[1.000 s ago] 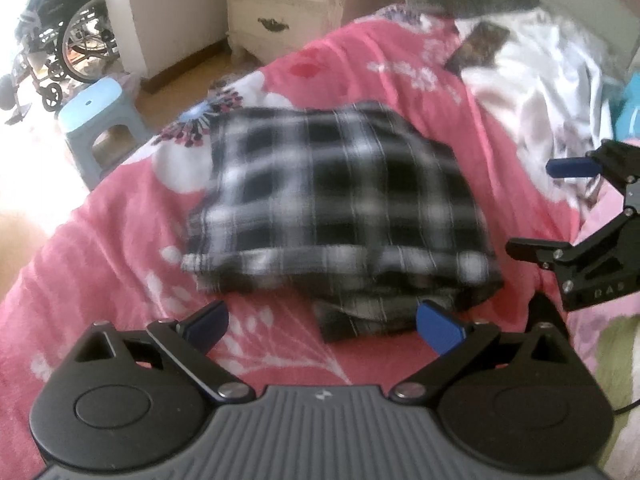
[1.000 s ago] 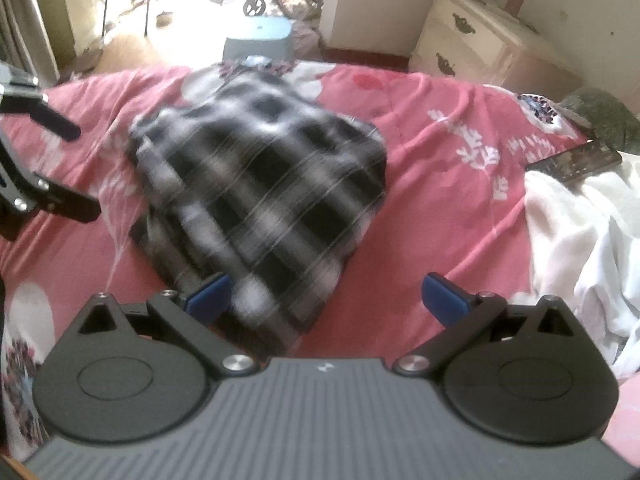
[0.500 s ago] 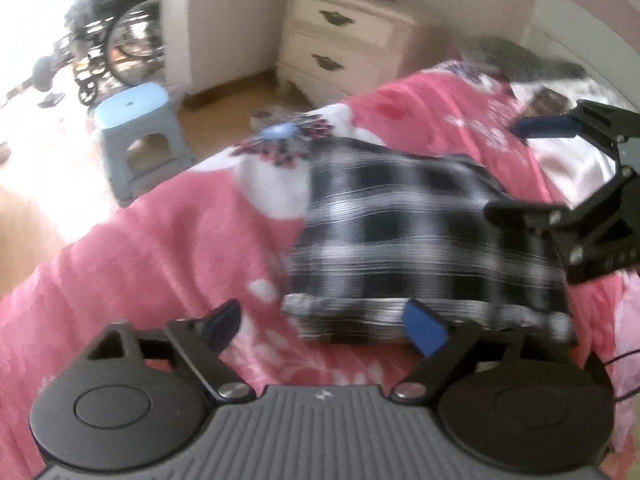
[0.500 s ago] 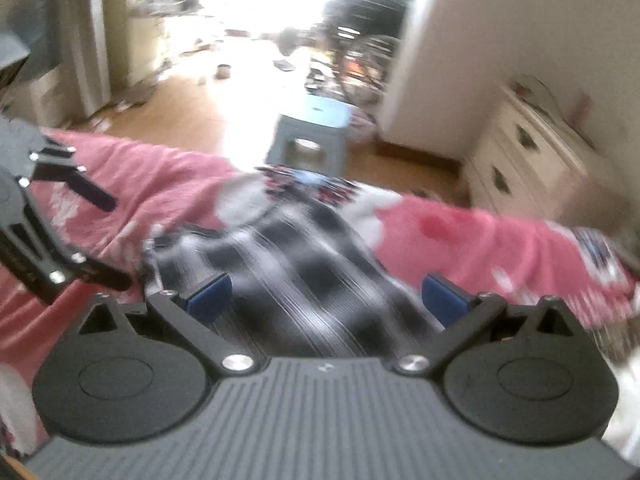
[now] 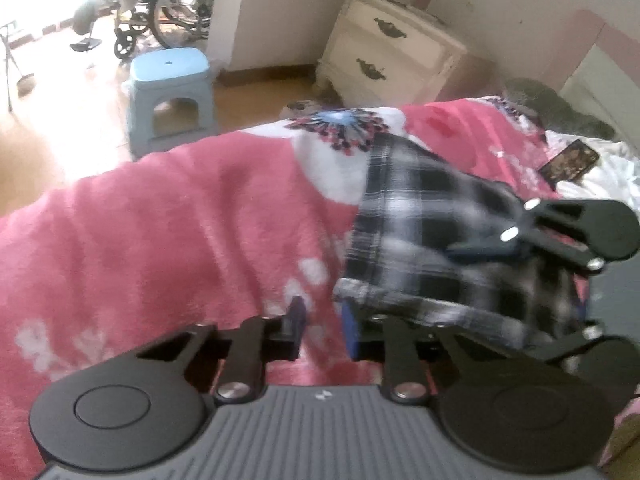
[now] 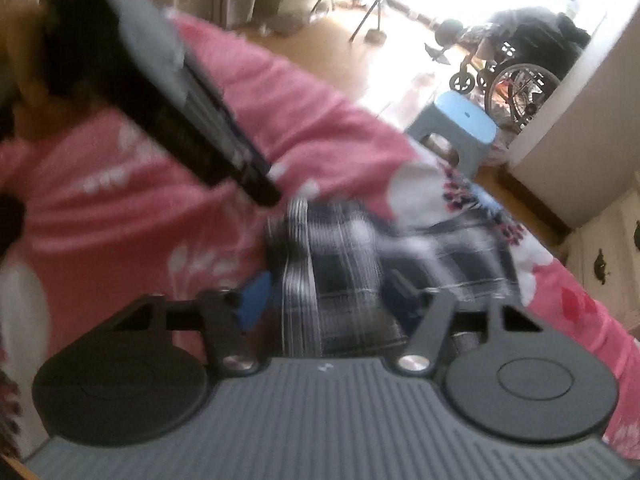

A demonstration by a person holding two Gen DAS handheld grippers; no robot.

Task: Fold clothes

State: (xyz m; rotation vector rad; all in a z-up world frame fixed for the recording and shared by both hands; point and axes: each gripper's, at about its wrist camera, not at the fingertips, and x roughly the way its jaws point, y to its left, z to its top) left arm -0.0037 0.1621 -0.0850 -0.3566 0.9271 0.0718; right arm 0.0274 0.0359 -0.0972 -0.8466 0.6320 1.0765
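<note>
Folded black-and-white plaid garment (image 5: 436, 236) lies on the pink floral bedspread (image 5: 168, 224), close to the bed edge that faces the floor; its far corner touches the blue-and-red flower print (image 5: 340, 128). No containers in view.

Left gripper (image 5: 322, 326) sits at the garment's near-left corner: jaws narrowed to a small gap with bare bedspread showing between them, right blue pad against the cloth's hem, nothing clamped.

Right gripper (image 6: 328, 294), in its own blurred view, has the garment's edge between its fingers; jaws partly closed, but whether they pinch the cloth cannot be told. In the left wrist view it reaches over the garment's right side, fingertip on the fabric.

Left of the garment: a wide stretch of open bedspread. Beyond the garment: bed edge, then wood floor with a light blue stool (image 5: 170, 92), a white nightstand (image 5: 396, 56), and a wheelchair (image 5: 168, 12) further off. Right of the garment: a phone (image 5: 570, 160) on white bedding (image 5: 600, 176).
</note>
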